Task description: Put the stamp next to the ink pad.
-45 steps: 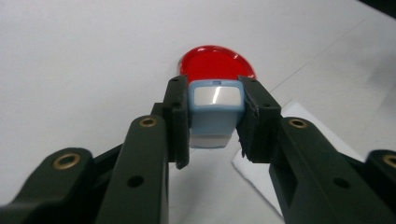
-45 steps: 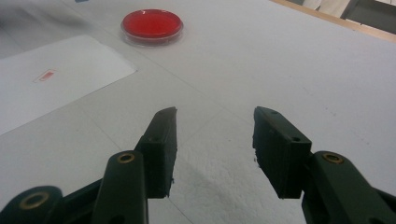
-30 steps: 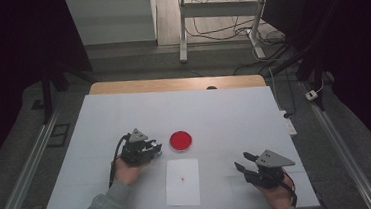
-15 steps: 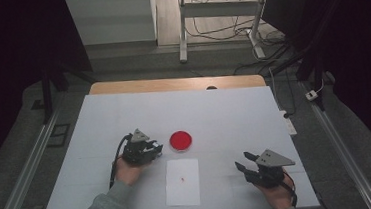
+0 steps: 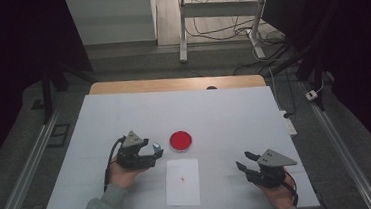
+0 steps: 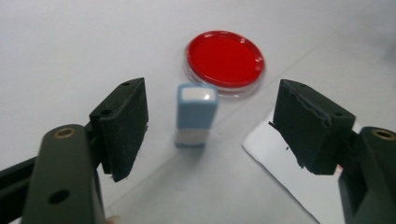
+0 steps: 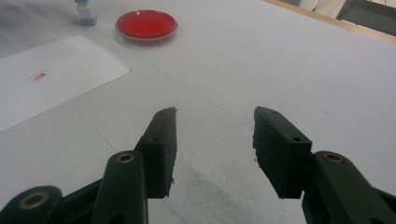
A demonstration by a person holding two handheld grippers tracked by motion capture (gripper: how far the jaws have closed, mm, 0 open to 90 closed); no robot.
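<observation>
I saw a shallow round dish [image 5: 181, 141] sitting on the white desk [image 5: 224, 111], its inside filled edge to edge with red; from my left gripper view the clear rim around the red showed plainly. Just beside it, toward my left gripper [image 5: 153, 152], a small blue stamp [image 6: 196, 114] stood upright on the desk, apart from the dish and between the two jaws, which were spread wide and touched nothing. In the high view that stamp [image 5: 157, 148] was only a small pale block at the gripper's tip. A sheet of paper [image 5: 182, 182] lay near the dish on my side, with a tiny red mark on it; my right gripper view showed that mark as a small red rectangle, which the high view reduced to a speck. My left hand [image 5: 121, 173] held its gripper low, pointing across toward the dish. My right gripper [image 5: 244, 162] rested well apart from everything, over bare desk, jaws open and empty, angled toward the paper.
</observation>
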